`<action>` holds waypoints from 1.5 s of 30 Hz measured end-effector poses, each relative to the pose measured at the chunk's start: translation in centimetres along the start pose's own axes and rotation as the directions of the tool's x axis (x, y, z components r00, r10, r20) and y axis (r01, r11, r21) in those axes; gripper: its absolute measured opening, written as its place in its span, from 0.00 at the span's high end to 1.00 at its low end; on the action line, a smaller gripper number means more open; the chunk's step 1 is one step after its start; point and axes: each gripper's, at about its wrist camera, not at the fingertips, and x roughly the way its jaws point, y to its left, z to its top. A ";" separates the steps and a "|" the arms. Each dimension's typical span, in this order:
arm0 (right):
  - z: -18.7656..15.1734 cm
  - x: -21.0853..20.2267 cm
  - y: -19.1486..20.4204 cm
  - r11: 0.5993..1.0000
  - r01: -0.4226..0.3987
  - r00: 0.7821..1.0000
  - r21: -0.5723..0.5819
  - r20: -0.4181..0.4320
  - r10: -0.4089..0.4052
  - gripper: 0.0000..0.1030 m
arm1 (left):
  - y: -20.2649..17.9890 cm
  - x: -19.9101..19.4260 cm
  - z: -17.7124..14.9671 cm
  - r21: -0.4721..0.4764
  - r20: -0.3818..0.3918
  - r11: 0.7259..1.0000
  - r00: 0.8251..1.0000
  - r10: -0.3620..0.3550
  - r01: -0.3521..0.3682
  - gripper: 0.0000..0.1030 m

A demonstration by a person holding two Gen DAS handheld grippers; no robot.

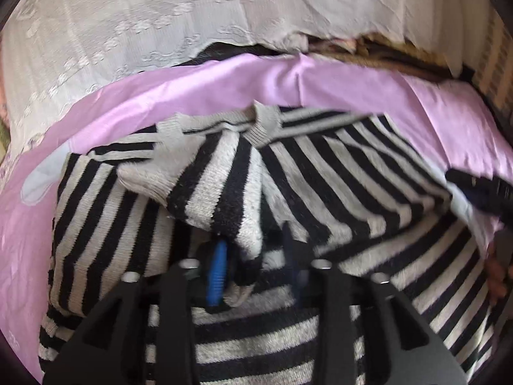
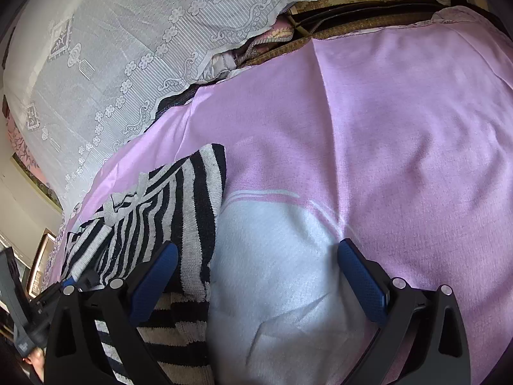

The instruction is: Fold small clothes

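- On the pink sheet (image 2: 368, 122) lies the striped sweater (image 1: 336, 173), black and grey-white, one part of it doubled over its middle.
- From the left wrist we see what the other view hides: a fold of the sweater (image 1: 221, 199) hangs down between the fingers of the left gripper (image 1: 256, 263). The jaws stand partly apart; we cannot tell whether the pads press on the knit, as the picture is blurred there.
- That view also catches the right gripper's black tip (image 1: 481, 189) at the sweater's right edge.
- From the right wrist we see the right gripper (image 2: 256, 276) with jaws wide apart and nothing between them. Its left blue pad (image 2: 154, 279) sits over the sweater's right edge (image 2: 195, 211); its right pad is over bare sheet.
- Only this view shows the white patch (image 2: 272, 256) printed on the sheet, just beside the sweater.
- Right of the sweater the sheet lies bare and wide.
- At the far edge a white lace cloth (image 2: 128, 48) borders the sheet, near the sweater's collar (image 1: 256, 125).
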 end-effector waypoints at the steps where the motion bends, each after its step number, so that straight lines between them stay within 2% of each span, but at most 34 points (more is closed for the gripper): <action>1: 0.0 0.0 0.0 1.000 0.000 1.000 0.000 0.000 0.000 0.03 | -0.5 -0.2 -0.2 0.026 0.007 1.000 1.000 0.015 -0.015 0.39; 2: 0.0 0.0 0.0 1.000 0.000 1.000 0.000 0.000 0.000 0.03 | -0.9 -0.6 -0.4 0.054 0.020 0.998 0.999 0.028 -0.029 0.32; 5: 0.0 0.0 0.0 1.000 0.001 1.000 0.000 0.000 -0.001 0.03 | -1.9 -2.4 -1.1 0.121 0.070 0.992 0.997 0.030 -0.038 0.26; 8: 0.0 0.0 0.0 1.000 0.000 1.000 0.001 0.000 0.000 0.03 | -1.5 -4.7 -1.6 0.150 0.124 0.987 0.991 0.043 -0.062 0.14; 11: 0.0 0.0 0.0 1.000 0.001 1.000 0.001 0.000 -0.001 0.03 | 0.2 -6.6 -2.0 0.141 0.172 0.984 0.981 0.085 -0.109 0.09; 15: 0.0 0.0 0.0 1.000 0.002 1.000 0.000 -0.001 -0.002 0.03 | 5.1 -8.0 -2.3 0.024 0.188 0.986 0.969 0.158 -0.165 0.08; 17: 0.1 0.0 0.0 1.000 0.000 1.000 0.001 0.000 0.000 0.03 | 8.5 -7.3 -2.4 -0.086 0.136 0.978 0.971 0.198 -0.188 0.08; 20: 0.1 -0.4 0.0 1.000 -0.007 1.000 0.006 0.013 0.007 0.03 | 12.2 -4.6 -3.1 -0.207 0.014 0.958 0.979 0.204 -0.196 0.08; 22: 0.2 -1.3 0.4 1.000 0.005 0.999 0.005 0.038 -0.005 0.07 | 14.6 -2.0 -4.3 -0.294 -0.086 0.940 0.984 0.153 -0.172 0.07; 23: 0.2 -1.9 1.0 1.000 0.004 0.999 -0.009 0.053 -0.003 0.10 | 15.7 -1.2 -4.8 -0.354 -0.113 0.928 0.990 0.084 -0.119 0.07; 24: 0.2 -2.6 2.0 0.999 -0.013 0.998 -0.034 0.062 0.015 0.14 | 16.7 -1.1 -5.0 -0.409 -0.110 0.909 0.993 0.032 -0.074 0.07; 25: 0.1 -3.4 3.5 0.997 -0.041 0.997 -0.071 0.069 0.046 0.16 | 17.4 -1.4 -5.1 -0.445 -0.091 0.894 0.996 0.018 -0.056 0.07; 26: 0.0 -4.2 5.1 0.992 -0.068 0.994 -0.110 0.074 0.077 0.16 | 17.5 -1.5 -5.3 -0.450 -0.089 0.891 0.996 0.022 -0.060 0.07; 28: -0.9 -5.3 9.5 0.969 -0.128 0.988 -0.213 0.061 0.143 0.16 | 17.0 -1.5 -5.2 -0.426 -0.097 0.901 0.994 0.050 -0.086 0.07; 30: -2.1 -5.6 14.3 0.933 -0.150 0.985 -0.328 0.028 0.168 0.16 | 16.7 -1.7 -5.3 -0.409 -0.098 0.906 0.992 0.073 -0.107 0.06; 33: -4.2 -4.1 22.2 0.856 -0.148 0.987 -0.495 -0.025 0.157 0.16 | 16.9 -1.8 -5.4 -0.417 -0.097 0.903 0.993 0.069 -0.104 0.06; 36: -5.5 -1.2 27.7 0.786 -0.071 0.997 -0.614 -0.025 0.071 0.16 | 17.1 -2.0 -5.6 -0.427 -0.093 0.899 0.994 0.062 -0.096 0.05; 40: -6.1 2.1 31.7 0.708 0.059 0.998 -0.704 0.031 -0.051 0.16 | 17.0 -1.7 -5.4 -0.424 -0.099 0.900 0.993 0.066 -0.102 0.05; 43: -6.2 4.5 32.7 0.685 0.092 0.994 -0.723 0.023 -0.109 0.17 | 16.9 -1.5 -5.3 -0.419 -0.109 0.902 0.992 0.070 -0.110 0.04; 44: -6.2 5.1 32.8 0.684 0.097 0.993 -0.723 0.019 -0.121 0.22 | 16.9 -1.5 -5.2 -0.415 -0.111 0.903 0.991 0.074 -0.114 0.04; 45: -6.1 5.7 32.7 0.679 0.103 0.991 -0.726 0.015 -0.135 0.37 | 16.9 -1.5 -5.2 -0.414 -0.112 0.903 0.991 0.078 -0.117 0.04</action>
